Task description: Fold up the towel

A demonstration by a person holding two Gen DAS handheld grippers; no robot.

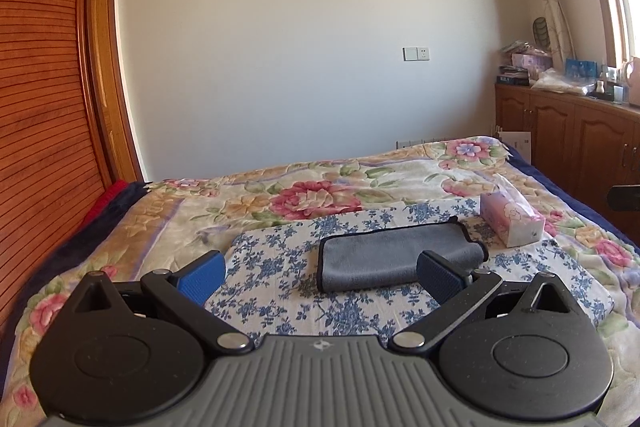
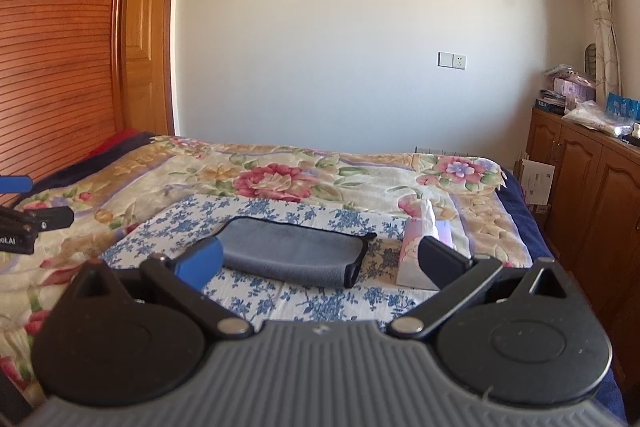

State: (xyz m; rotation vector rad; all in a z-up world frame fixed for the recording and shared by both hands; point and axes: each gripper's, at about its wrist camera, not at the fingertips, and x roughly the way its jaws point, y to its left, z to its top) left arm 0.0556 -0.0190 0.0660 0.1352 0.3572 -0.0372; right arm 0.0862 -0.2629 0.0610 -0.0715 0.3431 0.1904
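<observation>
Here, both pairs of tongs hang above a bed, each spread wide with nothing between its pads. The left tongs (image 1: 320,273) point at a grey towel (image 1: 394,257) with dark edging, which lies folded into a flat, thick rectangle on a blue-flowered cloth (image 1: 276,267). That cloth is spread over a quilt (image 1: 312,199) printed with big pink and yellow blooms. In the left wrist view, the towel sits just beyond the tongs and a little to the right of their middle, so that the right pad (image 1: 438,277) covers the towel's near right corner; whether it touches the fabric cannot be told.

The right tongs (image 2: 320,263) likewise stand open, with the towel (image 2: 296,257) ahead and slightly left of centre, its left end behind the blue left pad (image 2: 200,265). A pink-and-white tissue pack (image 2: 412,259) stands just to the right of the towel on the same cloth, partly hidden by the dark right pad (image 2: 442,263). From the left wrist camera, this pack (image 1: 512,223) shows in full, near the towel but apart from it.

At the far left edge of the right wrist view, part of the left tongs (image 2: 24,223) is visible over the quilt. A wooden cabinet (image 1: 576,135) stands along the right wall, cluttered on top.
</observation>
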